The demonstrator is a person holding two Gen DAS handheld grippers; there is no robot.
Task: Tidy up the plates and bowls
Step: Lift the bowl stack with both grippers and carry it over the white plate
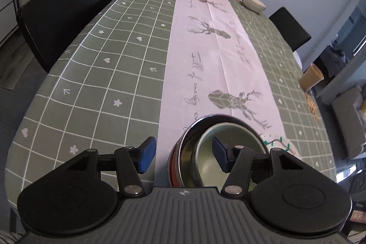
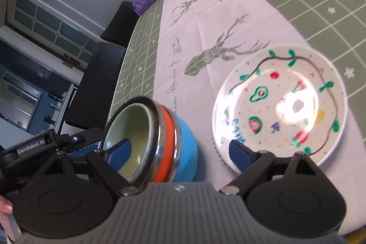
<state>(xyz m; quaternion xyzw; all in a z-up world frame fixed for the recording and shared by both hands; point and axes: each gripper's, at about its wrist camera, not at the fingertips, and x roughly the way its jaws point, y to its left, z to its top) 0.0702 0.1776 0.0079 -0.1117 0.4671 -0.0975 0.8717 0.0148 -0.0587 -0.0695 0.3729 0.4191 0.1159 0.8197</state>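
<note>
I see my left gripper [image 1: 184, 156] and right gripper [image 2: 180, 153] with jaws wide open, holding nothing. The shiny round stack of bowls [image 2: 155, 143] sits tilted on the worktop [image 1: 103, 88], just beside the smooth painted plate [image 2: 280, 104].

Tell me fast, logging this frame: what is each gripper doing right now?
Left gripper: open, straddling the rim of the nested stack of round bowls, not clamped.
Right gripper: open, holding nothing, between the stack and the painted white ceramic plate.
</note>
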